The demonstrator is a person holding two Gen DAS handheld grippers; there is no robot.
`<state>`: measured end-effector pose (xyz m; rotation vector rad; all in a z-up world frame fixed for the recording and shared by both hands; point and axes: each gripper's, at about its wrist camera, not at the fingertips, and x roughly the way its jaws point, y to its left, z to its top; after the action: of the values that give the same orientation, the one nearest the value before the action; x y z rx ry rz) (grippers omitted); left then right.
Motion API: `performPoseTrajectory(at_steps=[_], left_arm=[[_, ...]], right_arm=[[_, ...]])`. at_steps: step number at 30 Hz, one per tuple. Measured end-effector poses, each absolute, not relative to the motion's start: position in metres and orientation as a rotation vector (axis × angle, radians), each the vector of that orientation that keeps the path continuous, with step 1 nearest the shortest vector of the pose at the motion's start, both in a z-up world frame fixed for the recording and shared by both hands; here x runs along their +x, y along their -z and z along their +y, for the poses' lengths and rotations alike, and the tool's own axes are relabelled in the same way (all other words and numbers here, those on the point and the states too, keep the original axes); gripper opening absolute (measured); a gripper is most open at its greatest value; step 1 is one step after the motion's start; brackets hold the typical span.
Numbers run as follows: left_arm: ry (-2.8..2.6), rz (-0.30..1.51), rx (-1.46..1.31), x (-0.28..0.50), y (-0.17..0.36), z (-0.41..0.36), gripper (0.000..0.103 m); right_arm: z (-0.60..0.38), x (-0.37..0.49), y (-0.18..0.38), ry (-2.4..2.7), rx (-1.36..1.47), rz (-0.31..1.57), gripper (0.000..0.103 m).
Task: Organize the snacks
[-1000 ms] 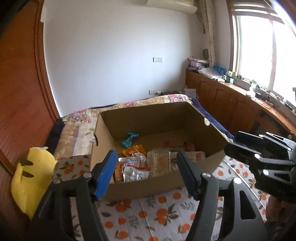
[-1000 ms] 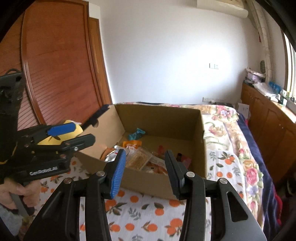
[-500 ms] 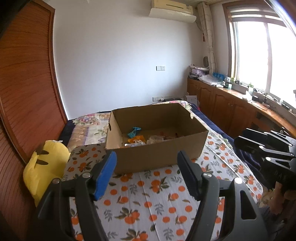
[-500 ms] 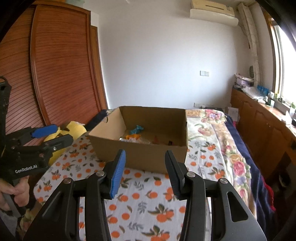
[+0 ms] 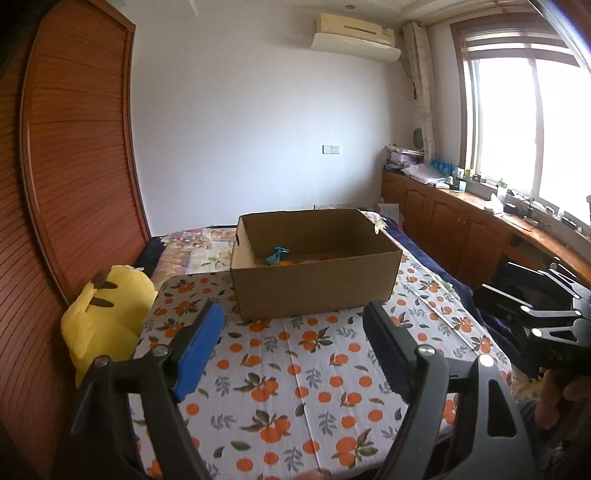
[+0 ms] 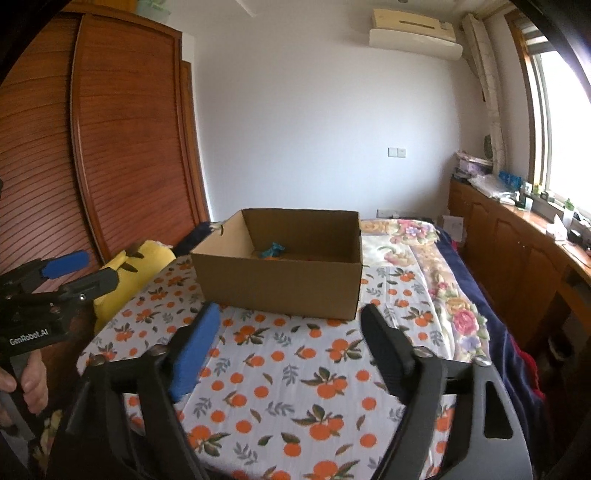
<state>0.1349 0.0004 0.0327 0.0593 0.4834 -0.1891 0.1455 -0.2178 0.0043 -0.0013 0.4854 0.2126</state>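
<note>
snacks point(image 5: 280, 255) inside cardboard box point(image 5: 314, 291), far on bed point(image 5: 295, 369) | left gripper point(image 5: 291, 350), right gripper point(image 6: 288, 347): jaws just spread, empty, near edge | likely released, sorting seems done

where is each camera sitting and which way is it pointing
Left wrist: sits on the left gripper, looking forward and slightly down along its open fingers over the orange-print cloth at the cardboard box; the right gripper and the hand holding it show at the right edge.
Right wrist: sits on the right gripper, facing the same box from further right; the left gripper and its hand show at the left edge.
Shared: box, cloth, yellow plush, wardrobe, air conditioner.
</note>
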Motion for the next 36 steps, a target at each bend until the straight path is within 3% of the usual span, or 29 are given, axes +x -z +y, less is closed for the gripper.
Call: performPoseTrajectory(at_steps=[3, 7, 8, 36], left_arm=[[0.186, 0.482, 0.050, 0.123, -0.032, 0.004, 0.096], [0.168, 0.459, 0.056, 0.111, -0.033, 0.008, 0.103], [0.163, 0.456, 0.053, 0.109, -0.034, 0.009, 0.103], [0.109, 0.396, 0.059, 0.038, -0.019, 0.010, 0.103]], right_arm=[[-0.218, 0.135, -0.002, -0.212, -0.008, 0.485, 0.091], [-0.218, 0.127, 0.000, -0.208, -0.018, 0.490, 0.099], [-0.219, 0.126, 0.000, -0.202, -0.017, 0.489, 0.103], [-0.229, 0.053, -0.003, -0.101, -0.017, 0.412, 0.103]])
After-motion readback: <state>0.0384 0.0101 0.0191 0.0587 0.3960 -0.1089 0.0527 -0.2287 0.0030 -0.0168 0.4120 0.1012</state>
